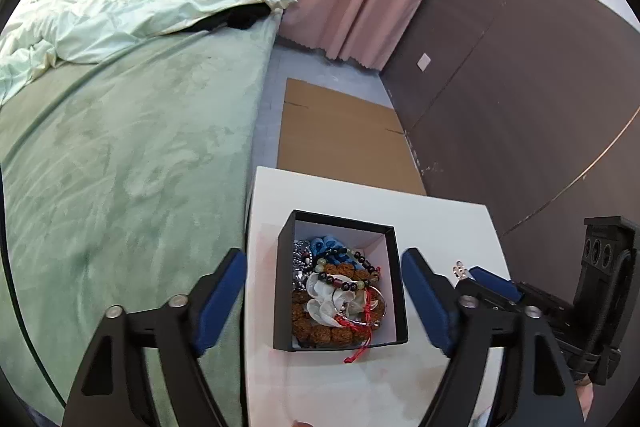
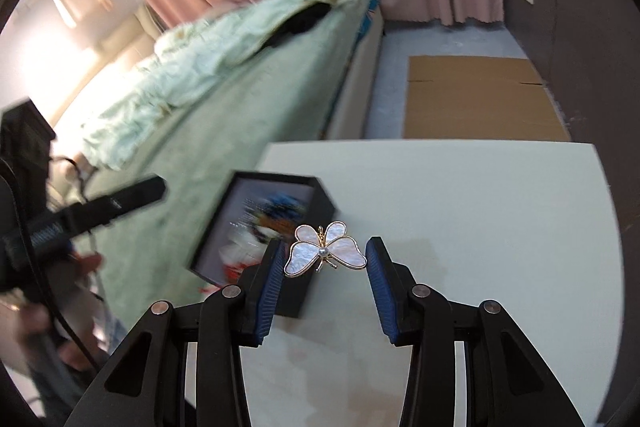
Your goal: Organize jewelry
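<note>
The right gripper [image 2: 325,259] holds a shiny butterfly brooch [image 2: 325,247] between its jaws, up in the air above the white tabletop [image 2: 460,227]. The blue pads touch only the wing tips on each side, so the hold looks thin. If the hand shakes or tips, the brooch could slip out and fall on the tabletop, or bounce off onto the floor or the green bed [image 1: 120,167]. The black box [image 1: 340,283] sits near the tabletop edge by the bed and is already piled with bead bracelets [image 1: 328,311], white shell pieces and a red string [image 1: 360,339] that hangs over its front wall. If the brooch is dropped in from high up, it may catch in the beads or get scratched. The left gripper [image 1: 324,303] has its jaws wide, one on each side of the box and not touching it, with nothing in them. If it bumps the box, the box could slide off toward the bed.
</note>
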Available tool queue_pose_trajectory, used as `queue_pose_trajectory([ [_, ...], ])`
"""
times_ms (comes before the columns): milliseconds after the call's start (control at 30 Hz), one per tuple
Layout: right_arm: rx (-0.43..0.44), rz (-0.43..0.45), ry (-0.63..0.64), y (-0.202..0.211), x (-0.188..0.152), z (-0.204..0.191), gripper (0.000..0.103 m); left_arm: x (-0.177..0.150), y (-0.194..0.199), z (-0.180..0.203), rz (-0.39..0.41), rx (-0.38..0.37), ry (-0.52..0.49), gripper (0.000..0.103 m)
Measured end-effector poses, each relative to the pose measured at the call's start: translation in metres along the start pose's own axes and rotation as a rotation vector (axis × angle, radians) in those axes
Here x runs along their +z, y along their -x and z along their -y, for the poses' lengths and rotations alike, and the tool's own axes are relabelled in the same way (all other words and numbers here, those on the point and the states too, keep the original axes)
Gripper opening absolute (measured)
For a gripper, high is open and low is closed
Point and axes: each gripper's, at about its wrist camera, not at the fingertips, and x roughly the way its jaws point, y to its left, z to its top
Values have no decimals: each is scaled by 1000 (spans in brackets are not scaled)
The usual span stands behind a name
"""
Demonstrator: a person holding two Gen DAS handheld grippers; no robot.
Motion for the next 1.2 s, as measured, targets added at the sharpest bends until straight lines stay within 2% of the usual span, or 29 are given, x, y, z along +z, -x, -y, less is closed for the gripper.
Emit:
queue_pose_trajectory([
  [233,103,24,-22,-15,5,-30,43,-2,12,-14,18,9,28,86],
  [333,146,-32,-46,-28,4,-37,45,-3,16,-18,24,10,35,86],
  [367,155,-55,-54,-32,3,-38,50,-3,18,-20,26,11,35,86],
  [433,130,-66,-67,-33,1,-34,66,-4,20,-21,29,12,33,86],
  [467,113,-64,-77,-32,0,-32,67,-5,22,-22,30,12,33,86],
  [700,101,-22,-142,-8,-8,-10,68,-9,27,-18,37,7,14,87],
  [1033,11,18,-122,31,-21,-3,70,-22,32,8,45,8,-87,87],
  [1067,1,26,-121,36,-23,-1,71,-25,34,11,48,6,-100,87],
  [1133,-35,41,-125,45,-26,1,81,-28,36,15,47,2,-114,88],
  [1200,-66,55,-133,54,-30,3,83,-33,37,21,46,-1,-134,91],
])
